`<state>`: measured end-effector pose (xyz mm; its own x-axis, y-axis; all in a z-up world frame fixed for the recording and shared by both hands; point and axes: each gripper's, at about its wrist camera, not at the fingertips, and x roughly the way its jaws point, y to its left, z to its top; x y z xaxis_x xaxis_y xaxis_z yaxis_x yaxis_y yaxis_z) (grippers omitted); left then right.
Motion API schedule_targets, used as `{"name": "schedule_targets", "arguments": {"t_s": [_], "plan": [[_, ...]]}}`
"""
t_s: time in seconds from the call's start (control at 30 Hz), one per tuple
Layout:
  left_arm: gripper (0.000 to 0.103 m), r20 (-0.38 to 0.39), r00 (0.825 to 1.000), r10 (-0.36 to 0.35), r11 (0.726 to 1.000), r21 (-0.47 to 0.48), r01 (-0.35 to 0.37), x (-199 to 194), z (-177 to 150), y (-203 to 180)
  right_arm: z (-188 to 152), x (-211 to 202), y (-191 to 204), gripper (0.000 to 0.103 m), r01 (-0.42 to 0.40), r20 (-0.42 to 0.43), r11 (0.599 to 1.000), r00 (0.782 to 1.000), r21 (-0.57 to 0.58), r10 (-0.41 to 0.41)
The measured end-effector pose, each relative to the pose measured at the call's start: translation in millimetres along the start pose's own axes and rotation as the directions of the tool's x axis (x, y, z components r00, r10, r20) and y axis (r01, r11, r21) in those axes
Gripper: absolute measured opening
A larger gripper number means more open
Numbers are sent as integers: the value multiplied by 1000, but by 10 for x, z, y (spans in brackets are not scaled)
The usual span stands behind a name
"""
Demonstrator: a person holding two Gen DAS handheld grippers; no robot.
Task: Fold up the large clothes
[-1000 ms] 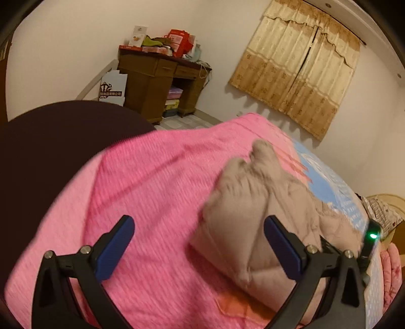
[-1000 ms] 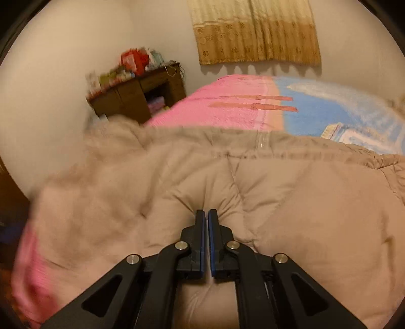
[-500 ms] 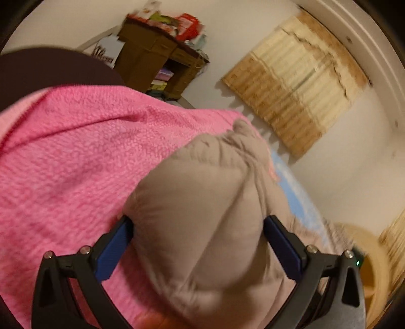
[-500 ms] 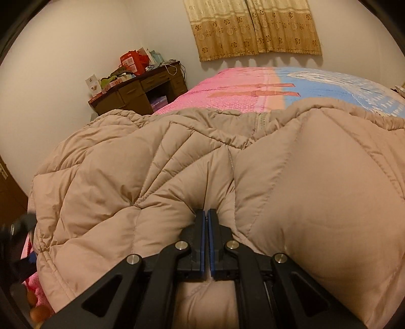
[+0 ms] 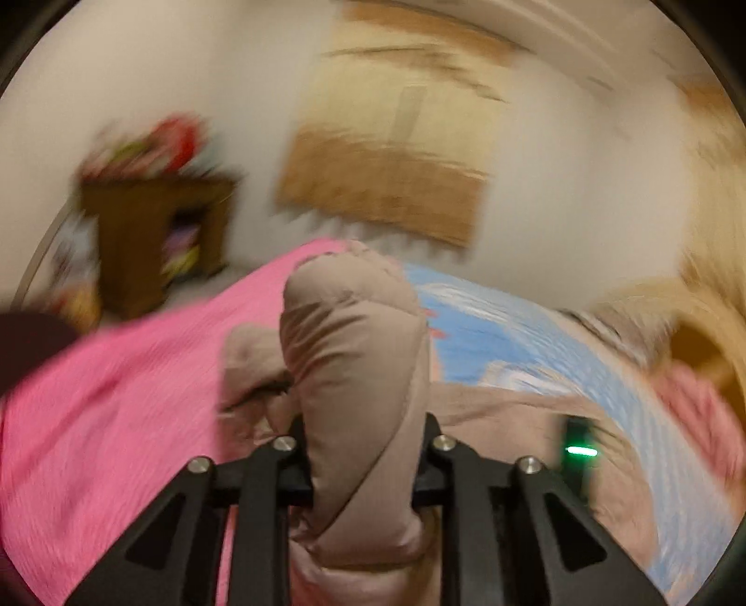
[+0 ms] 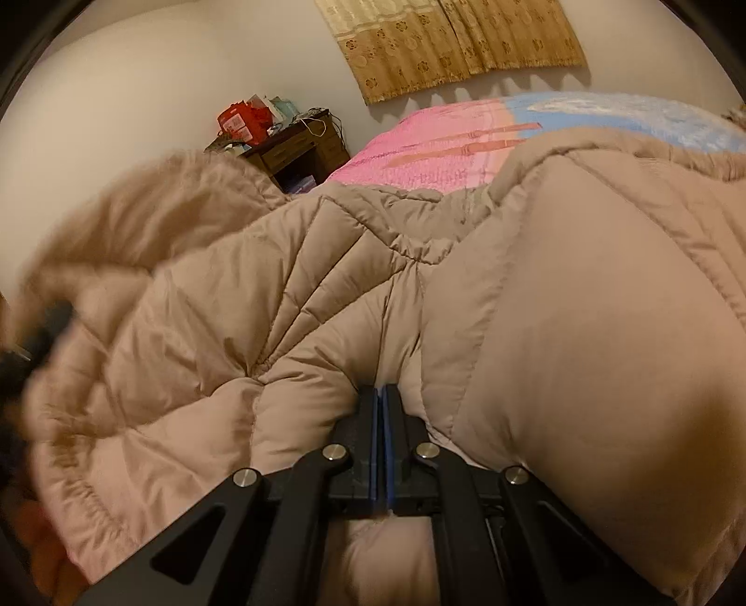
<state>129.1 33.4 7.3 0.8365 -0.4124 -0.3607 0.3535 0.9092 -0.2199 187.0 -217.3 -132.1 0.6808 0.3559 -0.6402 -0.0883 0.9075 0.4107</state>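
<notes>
Closing on a bunched puffy sleeve of the beige padded coat (image 5: 354,373), the left gripper (image 5: 361,471) raises it for folding inward; the right gripper (image 6: 383,447), jaws clamped on coat fabric, anchors the body spread across the pink bed (image 5: 116,419) beyond.

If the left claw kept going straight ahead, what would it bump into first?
The left gripper is closing on a puffy sleeve of the coat, so that comes first. Past it, probably the bed, though the blur makes depth unclear.

Cluttered wooden desk (image 6: 298,149) beside patterned curtain (image 6: 457,42).
</notes>
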Motion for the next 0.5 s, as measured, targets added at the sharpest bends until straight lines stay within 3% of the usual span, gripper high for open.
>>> {"name": "schedule_targets", "arguments": {"t_s": [0.07,0.17,0.23,0.4,0.5], "plan": [[20,4,997,-75,991,110,74,-57,56,-377,25,-35,-93,1,-63,-23,996,998,65,65],[19,-5,984,-177,947,271,171,-145,54,-965,122,-251,-289,2,-173,-77,966,979,193,191],[19,-19,968,-249,911,334,240,-210,0,-1243,130,-601,-437,2,-208,-34,956,975,209,220],[19,-103,938,-330,842,418,342,-165,-288,-1653,-109,-1551,-1131,2,-119,18,957,993,266,119],[19,-176,929,-325,806,461,370,-54,-603,-1808,-381,-1922,-1604,2,-137,49,910,991,390,128]]}}
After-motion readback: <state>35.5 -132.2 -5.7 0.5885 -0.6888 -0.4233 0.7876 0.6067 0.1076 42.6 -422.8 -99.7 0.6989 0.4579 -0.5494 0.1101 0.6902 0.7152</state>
